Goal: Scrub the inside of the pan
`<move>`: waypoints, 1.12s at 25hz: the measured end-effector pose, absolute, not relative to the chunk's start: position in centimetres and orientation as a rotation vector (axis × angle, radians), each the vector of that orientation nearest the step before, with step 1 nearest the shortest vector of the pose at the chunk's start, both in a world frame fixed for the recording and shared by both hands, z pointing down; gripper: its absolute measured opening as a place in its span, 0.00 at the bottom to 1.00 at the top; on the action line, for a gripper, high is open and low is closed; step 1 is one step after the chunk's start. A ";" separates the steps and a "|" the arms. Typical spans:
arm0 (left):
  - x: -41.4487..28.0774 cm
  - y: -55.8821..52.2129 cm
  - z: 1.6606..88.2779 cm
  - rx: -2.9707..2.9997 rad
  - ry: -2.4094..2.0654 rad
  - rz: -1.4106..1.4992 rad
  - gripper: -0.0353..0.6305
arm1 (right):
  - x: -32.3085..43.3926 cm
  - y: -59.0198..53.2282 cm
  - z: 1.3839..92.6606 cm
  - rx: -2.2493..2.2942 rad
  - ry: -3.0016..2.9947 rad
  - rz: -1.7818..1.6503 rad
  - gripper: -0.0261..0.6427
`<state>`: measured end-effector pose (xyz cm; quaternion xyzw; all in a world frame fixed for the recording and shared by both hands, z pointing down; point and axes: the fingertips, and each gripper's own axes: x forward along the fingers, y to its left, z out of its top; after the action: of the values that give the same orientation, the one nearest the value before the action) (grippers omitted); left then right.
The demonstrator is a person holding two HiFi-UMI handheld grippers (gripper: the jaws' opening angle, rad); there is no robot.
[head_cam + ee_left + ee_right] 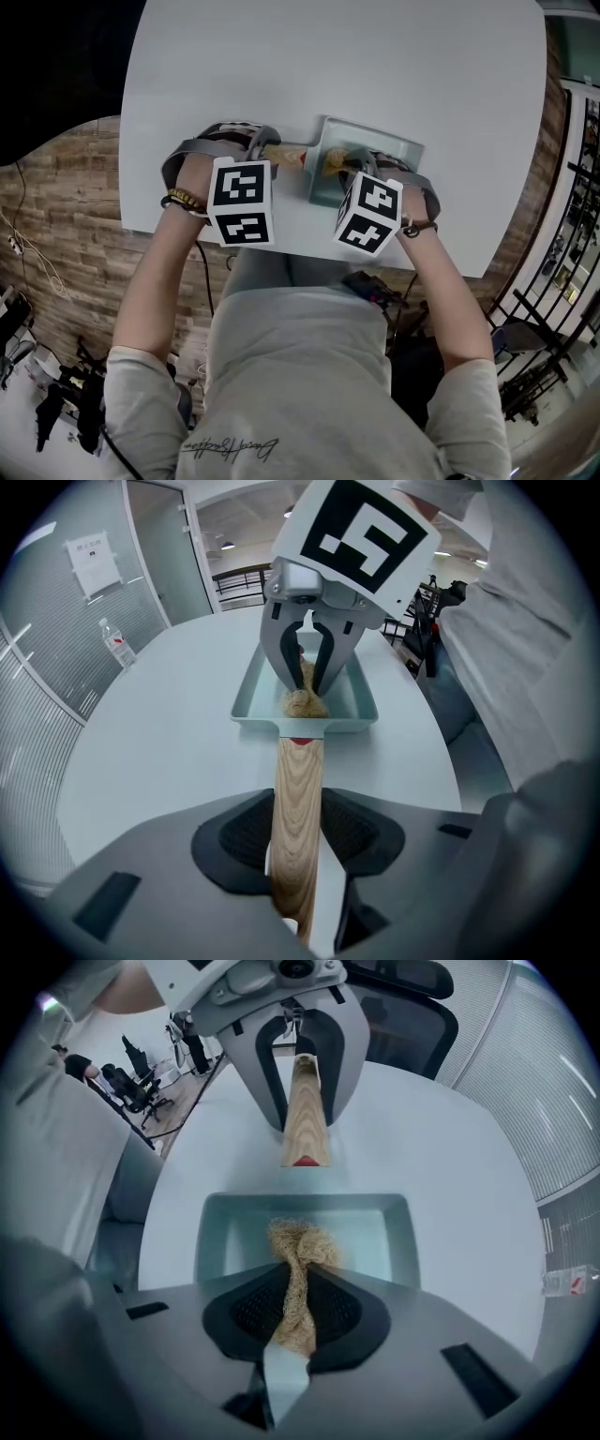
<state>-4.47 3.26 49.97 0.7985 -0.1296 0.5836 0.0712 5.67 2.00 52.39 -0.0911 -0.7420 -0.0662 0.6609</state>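
The pan point(389, 1232) is set on the white table point(375, 66) at about 1 o'clock in the head view. Its wooden handle point(298, 780) is run out toward 9 o'clock and clamped in the left gripper point(298, 841), which is tilted steeply downward. A tan fibrous scrubber point(300, 1241) is pinched in the right gripper point(295, 1312), which is pointed straight down, and is set against the pan floor. Scrubbing is judged to be under way, but no dirt or suds are seen, so what remains cannot be gauged.
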 end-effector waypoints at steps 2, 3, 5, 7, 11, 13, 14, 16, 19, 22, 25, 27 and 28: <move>-4.5 3.3 50.2 2.401 -0.390 1.755 0.29 | 6.1 3.2 52.6 -0.246 -1.661 -0.108 0.14; -4.5 3.4 50.2 2.402 -0.390 1.754 0.29 | 6.2 3.7 52.6 -0.266 -1.651 -0.086 0.14; -4.6 3.3 50.3 2.404 -0.391 1.752 0.29 | 6.5 4.6 52.6 -0.308 -1.627 -0.044 0.14; -4.7 3.2 50.3 2.404 -0.392 1.756 0.29 | 6.7 5.3 52.6 -0.352 -1.600 -0.009 0.14; -4.6 3.1 50.2 2.402 -0.391 1.761 0.29 | 7.2 6.4 52.3 -0.415 -1.564 0.034 0.14; -4.5 3.1 50.1 2.402 -0.389 1.761 0.29 | 7.3 6.7 52.3 -0.420 -1.562 0.034 0.14; -4.6 3.2 50.1 2.401 -0.388 1.761 0.29 | 7.3 6.8 52.3 -0.418 -1.564 0.035 0.14; -4.6 3.2 50.1 2.402 -0.383 1.763 0.29 | 7.2 6.7 52.2 -0.401 -1.578 0.029 0.14; -4.6 3.2 50.1 2.405 -0.360 1.776 0.29 | 7.0 6.4 52.2 -0.329 -1.615 -0.066 0.14; -4.7 3.4 50.1 2.410 -0.342 1.782 0.29 | 6.9 6.0 52.4 -0.251 -1.651 -0.140 0.14; -4.6 3.6 50.1 2.413 -0.331 1.781 0.29 | 6.7 4.7 52.5 -0.189 -1.676 -0.133 0.14; -4.6 3.7 50.0 2.410 -0.322 1.791 0.29 | 6.4 3.1 52.6 -0.149 -1.685 -0.155 0.14; -4.6 3.8 50.0 2.409 -0.316 1.794 0.29 | 6.3 2.3 52.6 -0.131 -1.691 -0.171 0.14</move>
<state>-4.58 3.77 50.00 0.7961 -0.1046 0.5929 0.0607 6.28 2.26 52.57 -0.0579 -0.7466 -0.0753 0.6584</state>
